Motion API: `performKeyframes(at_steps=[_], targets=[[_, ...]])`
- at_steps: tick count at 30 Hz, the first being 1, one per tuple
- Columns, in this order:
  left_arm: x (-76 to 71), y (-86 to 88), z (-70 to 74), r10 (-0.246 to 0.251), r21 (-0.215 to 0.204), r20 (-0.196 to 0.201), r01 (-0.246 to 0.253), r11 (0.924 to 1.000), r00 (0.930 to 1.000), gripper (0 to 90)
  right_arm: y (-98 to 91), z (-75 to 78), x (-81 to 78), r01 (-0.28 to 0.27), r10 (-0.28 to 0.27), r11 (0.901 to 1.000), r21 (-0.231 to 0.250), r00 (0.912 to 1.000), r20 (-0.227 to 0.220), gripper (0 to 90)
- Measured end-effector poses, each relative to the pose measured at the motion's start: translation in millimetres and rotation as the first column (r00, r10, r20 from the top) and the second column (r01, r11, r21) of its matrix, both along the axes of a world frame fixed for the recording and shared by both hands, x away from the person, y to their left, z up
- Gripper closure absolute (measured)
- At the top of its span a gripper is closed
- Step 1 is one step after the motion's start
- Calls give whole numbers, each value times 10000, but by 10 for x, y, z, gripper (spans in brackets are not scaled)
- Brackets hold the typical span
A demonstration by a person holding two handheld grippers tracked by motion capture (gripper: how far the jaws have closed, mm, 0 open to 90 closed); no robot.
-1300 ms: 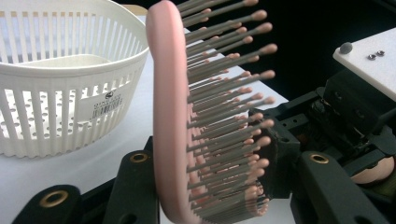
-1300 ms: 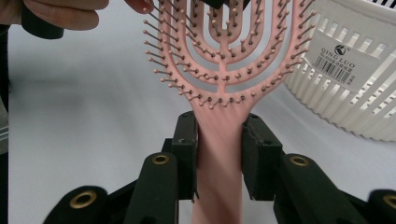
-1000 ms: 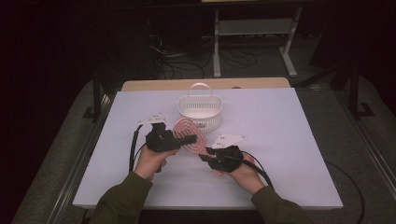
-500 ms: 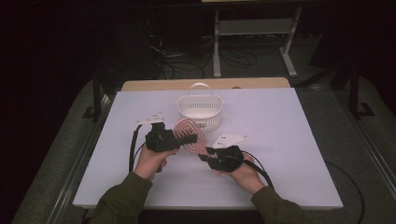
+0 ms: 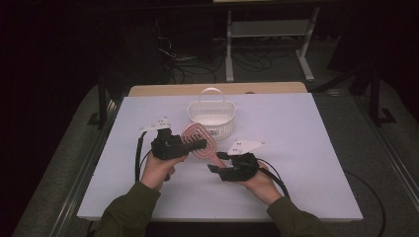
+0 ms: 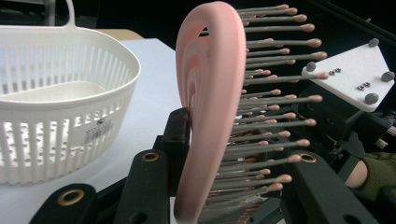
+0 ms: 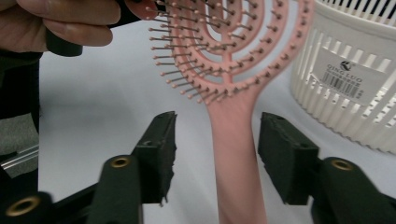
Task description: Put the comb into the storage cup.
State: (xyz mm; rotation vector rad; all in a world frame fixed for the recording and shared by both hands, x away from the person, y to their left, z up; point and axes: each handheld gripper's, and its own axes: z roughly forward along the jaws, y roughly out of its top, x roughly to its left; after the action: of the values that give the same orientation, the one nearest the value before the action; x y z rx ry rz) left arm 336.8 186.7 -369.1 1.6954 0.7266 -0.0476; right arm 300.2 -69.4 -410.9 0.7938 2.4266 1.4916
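The pink plastic vented hairbrush point(image 5: 198, 139) hung just near of the white slotted plastic basket point(image 5: 211, 114), its head clamped in the left gripper point(image 6: 224, 154). The right gripper point(image 7: 217, 133) had just been opening, jaws apart around the handle. Light and stiff, it seemed best gripped by head or handle.

brush point(image 5: 198, 139) before basket point(image 5: 211, 114) | on table point(image 5: 306, 148) (basket behind)

SITE: lab or test room | EVIDENCE: white flat-topped counter point(image 5: 296, 148) in dark surroundings | loose black cables on floor point(image 5: 197, 61) | grey metal equipment stand point(image 5: 267, 29) behind
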Motion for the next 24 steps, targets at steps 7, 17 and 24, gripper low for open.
performKeyframes(at_steps=[7, 17, 24], targets=[[14, 89, 41, 251, -78, 126, -250, 9997, 9996, 642, -86, 29, 33, 251, -249, 9996, 98, 9996, -148, 367], [26, 179, 78, 474, -106, 232, -472, 9988, 9986, 642, -228, 31, 80, 600, -599, 9982, -8, 9971, -459, 285], [30, 213, 89, 640, -13, 279, -639, 9980, 9976, 643, -335, 24, 93, 885, -894, 9959, -181, 9940, -634, 226]])
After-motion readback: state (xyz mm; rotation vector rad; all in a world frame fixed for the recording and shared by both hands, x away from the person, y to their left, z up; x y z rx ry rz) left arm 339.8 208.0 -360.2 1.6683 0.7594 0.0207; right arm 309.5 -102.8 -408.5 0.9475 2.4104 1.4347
